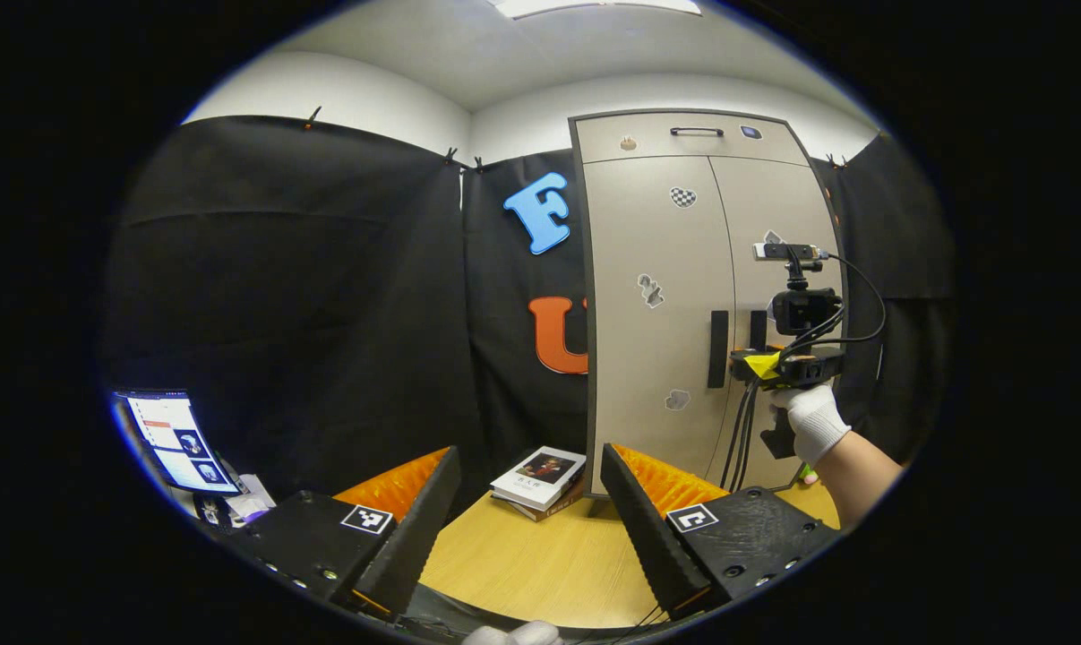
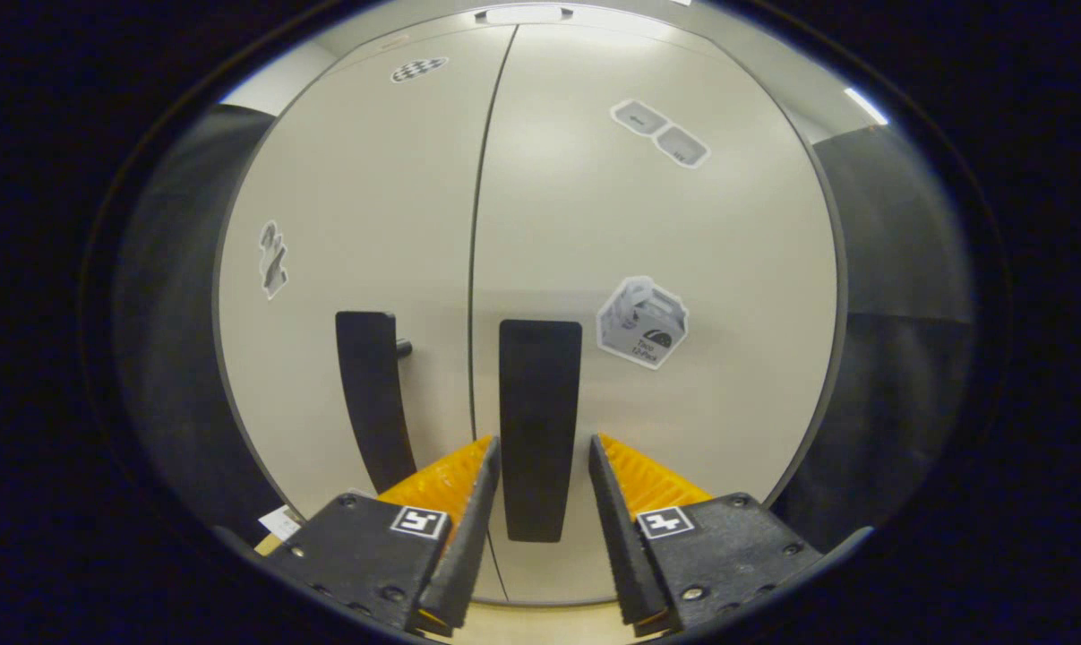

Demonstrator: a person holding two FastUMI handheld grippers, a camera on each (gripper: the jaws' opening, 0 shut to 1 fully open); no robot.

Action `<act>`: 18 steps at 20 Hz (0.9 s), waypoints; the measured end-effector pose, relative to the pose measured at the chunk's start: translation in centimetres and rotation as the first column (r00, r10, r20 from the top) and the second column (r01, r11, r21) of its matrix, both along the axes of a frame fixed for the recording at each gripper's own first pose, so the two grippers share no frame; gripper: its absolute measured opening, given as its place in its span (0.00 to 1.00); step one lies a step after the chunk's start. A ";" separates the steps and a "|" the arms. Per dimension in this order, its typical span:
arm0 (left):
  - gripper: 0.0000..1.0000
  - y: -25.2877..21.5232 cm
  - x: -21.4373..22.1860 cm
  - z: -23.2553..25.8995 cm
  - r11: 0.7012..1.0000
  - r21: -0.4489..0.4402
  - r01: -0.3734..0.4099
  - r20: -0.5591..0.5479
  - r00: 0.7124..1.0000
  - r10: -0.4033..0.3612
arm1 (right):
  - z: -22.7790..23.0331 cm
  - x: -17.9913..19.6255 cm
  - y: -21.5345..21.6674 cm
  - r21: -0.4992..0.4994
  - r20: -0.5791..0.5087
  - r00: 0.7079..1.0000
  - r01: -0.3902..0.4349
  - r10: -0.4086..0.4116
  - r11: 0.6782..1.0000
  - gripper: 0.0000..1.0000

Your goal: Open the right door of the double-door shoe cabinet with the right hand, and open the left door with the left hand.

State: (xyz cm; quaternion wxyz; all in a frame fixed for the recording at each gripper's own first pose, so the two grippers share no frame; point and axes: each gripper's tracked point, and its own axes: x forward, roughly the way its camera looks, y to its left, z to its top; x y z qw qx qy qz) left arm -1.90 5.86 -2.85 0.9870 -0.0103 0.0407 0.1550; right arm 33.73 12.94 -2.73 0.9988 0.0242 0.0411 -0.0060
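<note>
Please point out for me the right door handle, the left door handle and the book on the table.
right door handle (image 2: 540, 421), right gripper view, middle of the bar.
left door handle (image 2: 370, 394), right gripper view, middle of the bar.
book (image 1: 540, 475), left gripper view, front cover.

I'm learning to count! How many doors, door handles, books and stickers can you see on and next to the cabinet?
Doors: 2, the left door and the right door
Door handles: 2, the left handle and the right handle
Books: 2, stacked books on the table
Stickers on the doors: 5, counting both views
Total: 11
</note>
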 end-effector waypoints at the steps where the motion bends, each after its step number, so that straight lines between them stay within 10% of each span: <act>1: 0.95 -0.1 0.0 0.0 1.000 -0.003 0.001 0.002 1.000 0.000 | -0.1 0.0 0.4 0.013 0.001 1.000 -0.003 0.003 1.000 0.54; 3: 0.95 0.0 0.0 0.0 1.000 -0.005 0.002 0.003 1.000 -0.002 | -0.1 -0.1 0.4 0.004 -0.003 1.000 0.001 -0.001 1.000 0.38; 18: 0.95 -0.9 0.5 0.3 0.996 -0.025 0.082 0.038 0.996 -0.081 | -0.4 -2.2 -0.2 -0.013 -0.031 0.997 -0.074 0.073 0.997 0.19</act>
